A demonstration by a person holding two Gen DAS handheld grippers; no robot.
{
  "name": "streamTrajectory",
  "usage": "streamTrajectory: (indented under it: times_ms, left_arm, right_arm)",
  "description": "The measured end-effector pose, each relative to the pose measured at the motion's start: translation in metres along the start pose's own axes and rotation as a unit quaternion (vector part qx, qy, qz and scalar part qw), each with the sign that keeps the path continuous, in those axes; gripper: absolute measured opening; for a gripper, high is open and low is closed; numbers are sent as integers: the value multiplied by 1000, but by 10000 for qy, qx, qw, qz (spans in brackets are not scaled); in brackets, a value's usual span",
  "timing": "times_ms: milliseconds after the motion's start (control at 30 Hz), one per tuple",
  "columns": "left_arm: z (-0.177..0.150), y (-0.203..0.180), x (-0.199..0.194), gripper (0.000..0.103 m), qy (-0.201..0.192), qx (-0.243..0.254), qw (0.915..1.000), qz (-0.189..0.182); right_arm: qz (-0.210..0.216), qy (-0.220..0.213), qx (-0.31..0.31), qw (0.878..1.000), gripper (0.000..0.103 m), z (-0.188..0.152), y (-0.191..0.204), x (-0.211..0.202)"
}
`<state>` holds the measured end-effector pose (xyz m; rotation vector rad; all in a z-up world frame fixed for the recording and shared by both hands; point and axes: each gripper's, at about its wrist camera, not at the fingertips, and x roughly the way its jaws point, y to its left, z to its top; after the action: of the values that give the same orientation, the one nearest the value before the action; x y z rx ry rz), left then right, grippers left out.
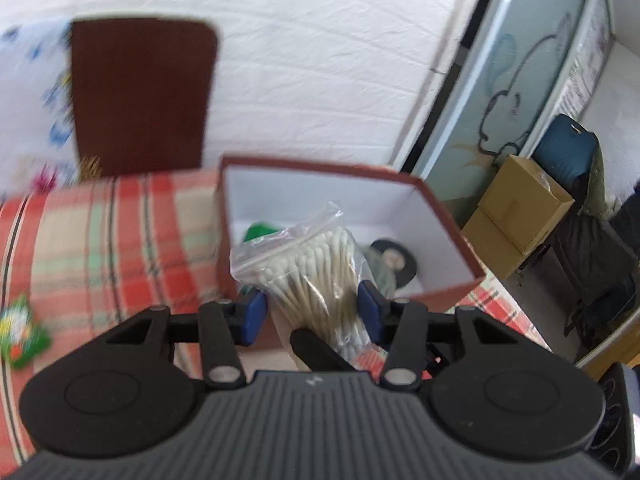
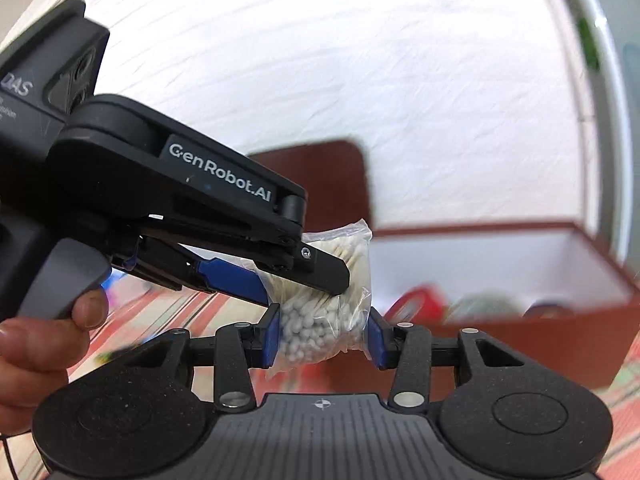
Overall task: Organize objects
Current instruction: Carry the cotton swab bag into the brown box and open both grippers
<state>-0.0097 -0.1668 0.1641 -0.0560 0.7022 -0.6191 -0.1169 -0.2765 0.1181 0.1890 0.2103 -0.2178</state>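
Observation:
A clear bag of cotton swabs (image 1: 316,268) is held in the air between both grippers, just in front of an open maroon box (image 1: 440,208) with a white inside. My left gripper (image 1: 312,312) is shut on the bag's middle. My right gripper (image 2: 322,332) holds the bag's lower end (image 2: 316,328) between its blue pads (image 2: 272,334). The left gripper shows in the right wrist view (image 2: 304,276), coming from the left. In the box lie a roll of black tape (image 1: 394,264) and a green item (image 1: 256,232). The box (image 2: 520,312) stands at the right.
The box lid (image 1: 140,92) stands upright against the white wall. A red plaid cloth (image 1: 100,248) covers the table. A green sticker-like item (image 1: 22,334) lies at the left. Cardboard boxes (image 1: 516,220) and a dark chair (image 1: 576,184) stand off the table's right side.

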Motion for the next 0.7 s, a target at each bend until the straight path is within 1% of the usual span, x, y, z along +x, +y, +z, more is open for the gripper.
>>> streamTrajectory:
  times_ms: [167,267,300,333,367,400,433,500,567,700]
  left_arm:
    - [24,-35,45,52,7,509,9986,131]
    - [32,-50,68,55,-46,834,9961,274]
    - [34,-56,75,58,-99,964,9943,446]
    - [35,-61,81,58,-161,1096,9912,718]
    - [35,-63,87,59,-182,1204,9880,949]
    - [35,-63,91,60,-161,1250,9864,1057]
    - [34,-61,93,60,-121,1229,9866,1064]
    - [32,-56,96,60,-28,1180,9871,1082]
    - [30,-52,97,60,-6,1163,9863,1168]
    - [28,-44,96,60,69,1033,9871,1219]
  right_arm:
    - [-422,10,-2,9991,44,9,-39,31]
    - [-713,102,-130,9973,44,13,-54,52]
    - [-853,169,-165,9961,48,13,-59,61]
    - [-1040,206,-170,9942,52,14,-63,70]
    - [-1236,202,-158,9920,65,13,-69,76]
    - [-1358,212,-131,9904,68,13,-74,80]
    - [-1383,248,-59,9901,67,12,-84,77]
    - [-1363,167,103,9905,67,10,-90,73]
    - [-1387,128,140,9902,67,7,-87,73]
    - [-1336,139,187,9908,67,0,-80,75]
